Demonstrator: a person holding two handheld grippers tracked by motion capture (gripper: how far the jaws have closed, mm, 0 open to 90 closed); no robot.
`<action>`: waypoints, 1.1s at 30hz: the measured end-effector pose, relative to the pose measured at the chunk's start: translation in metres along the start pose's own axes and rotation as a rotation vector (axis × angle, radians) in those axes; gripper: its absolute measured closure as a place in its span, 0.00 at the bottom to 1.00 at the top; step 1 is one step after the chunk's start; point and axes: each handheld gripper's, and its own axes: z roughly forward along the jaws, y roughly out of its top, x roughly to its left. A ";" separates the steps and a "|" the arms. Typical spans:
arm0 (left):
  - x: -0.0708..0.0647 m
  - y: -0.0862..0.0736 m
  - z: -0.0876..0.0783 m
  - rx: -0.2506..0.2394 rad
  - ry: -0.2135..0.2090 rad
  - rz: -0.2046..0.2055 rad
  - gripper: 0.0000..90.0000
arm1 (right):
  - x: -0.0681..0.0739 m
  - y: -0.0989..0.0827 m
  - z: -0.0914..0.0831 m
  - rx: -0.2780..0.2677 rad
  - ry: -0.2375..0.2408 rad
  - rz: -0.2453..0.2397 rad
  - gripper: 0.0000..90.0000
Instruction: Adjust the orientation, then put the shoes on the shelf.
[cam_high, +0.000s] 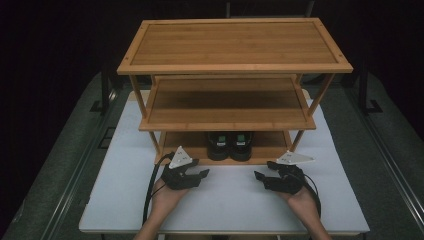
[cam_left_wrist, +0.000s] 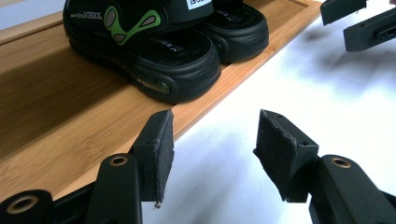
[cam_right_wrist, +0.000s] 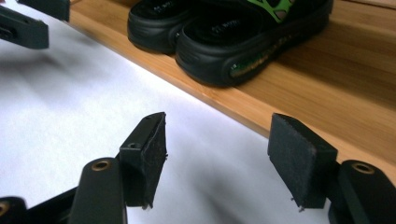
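Bamboo rack (cam_high: 230, 120) with three shelves stands on a white table (cam_high: 115, 200). Top and middle shelves bare. Bottom shelf (cam_high: 270, 147) holds a pair of black sandals (cam_high: 230, 145), side by side, toes at the front edge, roughly centred. Green markings on the straps, seen in the left gripper view (cam_left_wrist: 140, 21) and in the right gripper view (cam_right_wrist: 275, 7).

Left gripper (cam_high: 200, 174) held low over the table just in front of the bottom shelf, left of the sandals, pointing inward. Jaws spread, nothing between the pads (cam_left_wrist: 161, 154); white table shows through the gap. Nearest sandal (cam_left_wrist: 154, 60) lies beyond the tips, apart from them.

Right gripper (cam_high: 260, 176) mirrors it on the right, also pointing inward, near the shelf edge. Jaws spread, pads (cam_right_wrist: 299, 158) bare, gap clear. Sandals (cam_right_wrist: 224, 42) ahead of it on the wood, not touched.

Gripper tips face each other across the table, apart. Each hand grips from below; cables trail back toward the person.
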 end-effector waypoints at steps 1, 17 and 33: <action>0.000 0.000 -0.001 -0.003 -0.002 -0.002 0.50 | -0.001 -0.001 -0.001 -0.001 0.000 0.003 0.40; 0.003 -0.004 -0.016 -0.024 0.000 0.009 0.47 | -0.009 -0.014 -0.015 -0.011 -0.007 0.016 0.39; 0.004 -0.008 -0.021 -0.030 0.010 0.006 0.41 | -0.018 -0.025 -0.034 -0.049 -0.012 0.049 0.38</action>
